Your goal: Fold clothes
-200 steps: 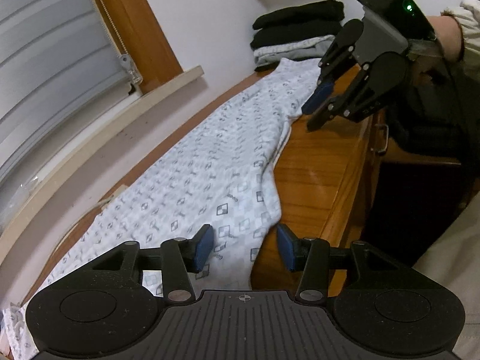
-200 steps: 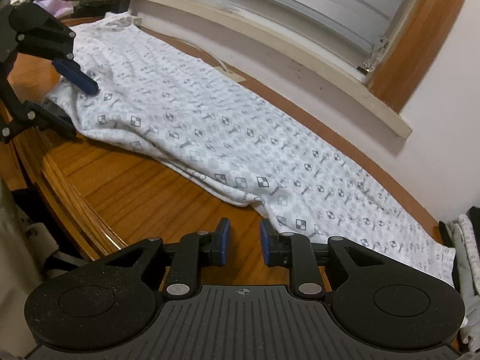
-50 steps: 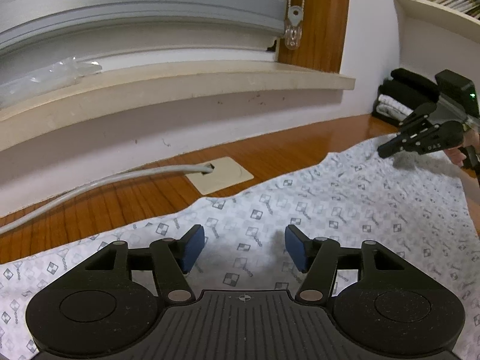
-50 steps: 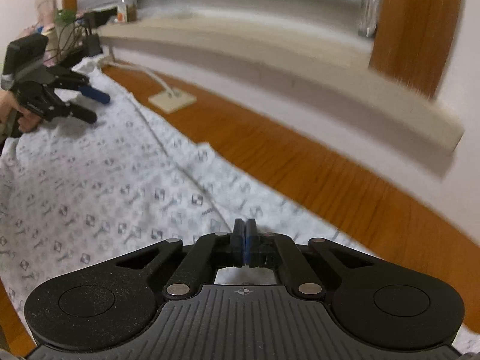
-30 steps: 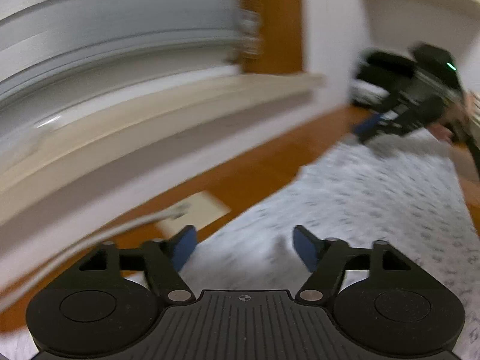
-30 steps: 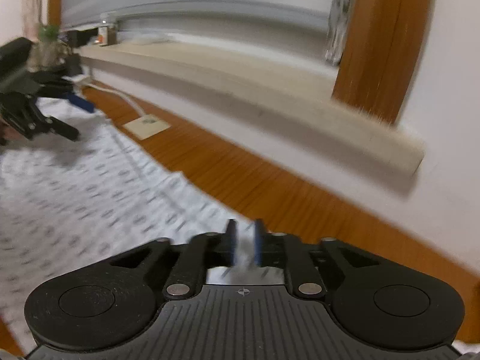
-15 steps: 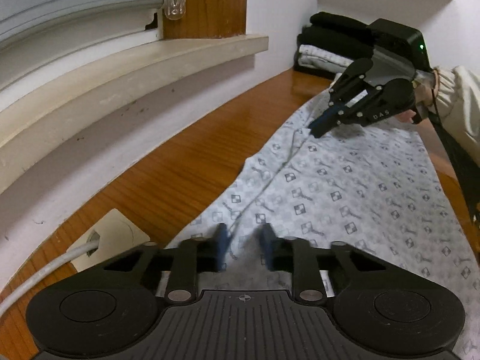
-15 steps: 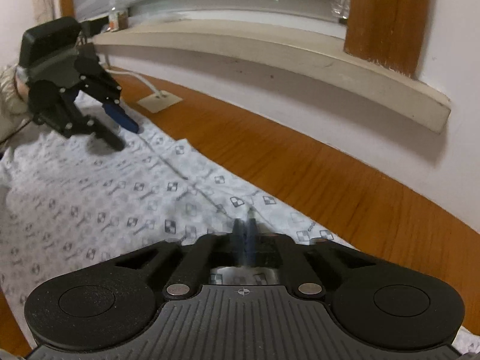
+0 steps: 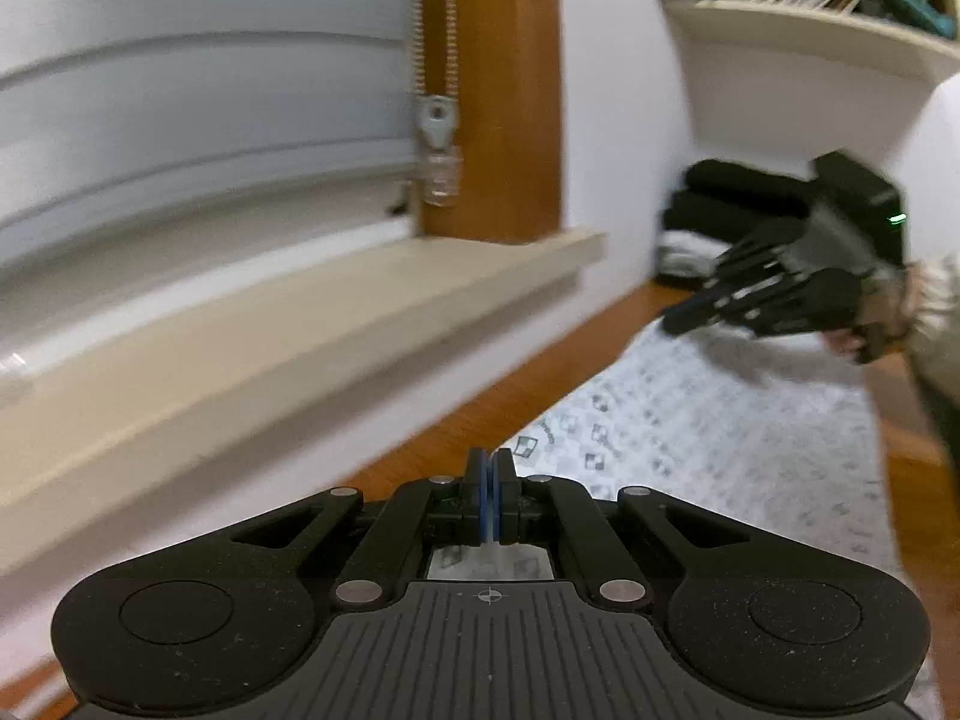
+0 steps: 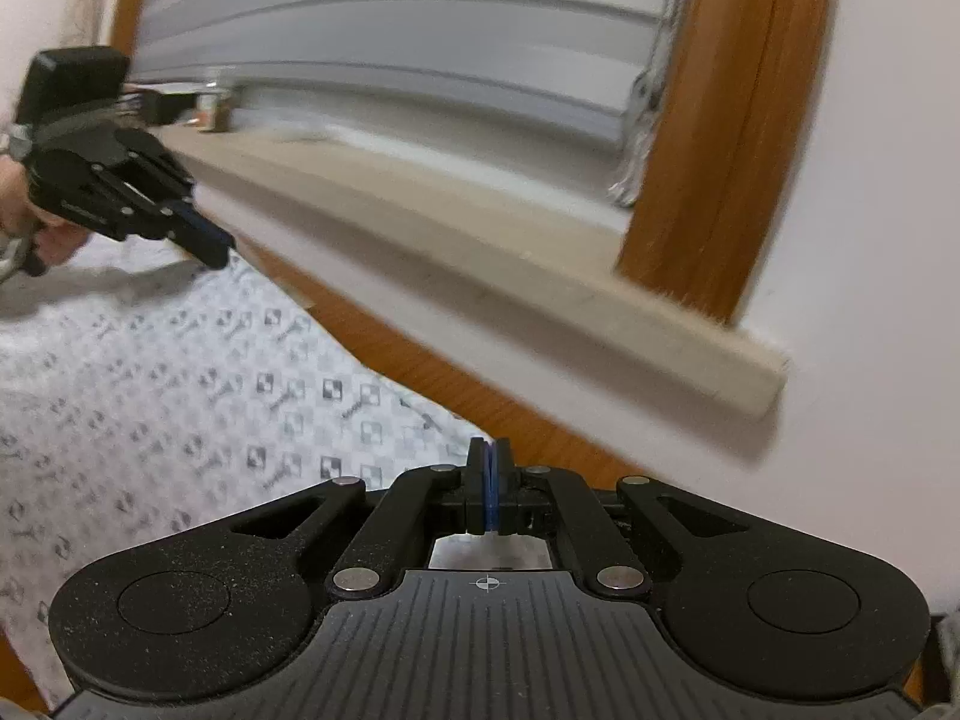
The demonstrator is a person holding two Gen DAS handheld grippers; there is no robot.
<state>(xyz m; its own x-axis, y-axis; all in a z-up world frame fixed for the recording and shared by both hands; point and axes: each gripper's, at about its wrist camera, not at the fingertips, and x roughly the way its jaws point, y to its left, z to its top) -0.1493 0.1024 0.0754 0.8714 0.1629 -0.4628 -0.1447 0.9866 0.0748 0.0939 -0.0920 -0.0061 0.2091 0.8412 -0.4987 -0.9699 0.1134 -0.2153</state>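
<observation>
The patterned white garment (image 10: 180, 396) lies spread along the wooden tabletop (image 10: 420, 360), its far edge running beside the wall under the pale window sill (image 10: 480, 240). The left gripper (image 9: 489, 468) has its blue pads pressed together, with cloth showing just beneath them through the gap in the frame, so it seems to pinch the garment's far edge, though the contact itself is hidden by the fingers. The right gripper (image 10: 489, 462) is likewise closed at the same edge, its nip also masked by its own body. Both views are motion-blurred, so the print and the hem are hard to read. A stack of dark folded clothes (image 9: 738, 204) stands against the wall beyond, partly covered by the other gripper, and books on a shelf (image 9: 798, 42) are cut off at the top
</observation>
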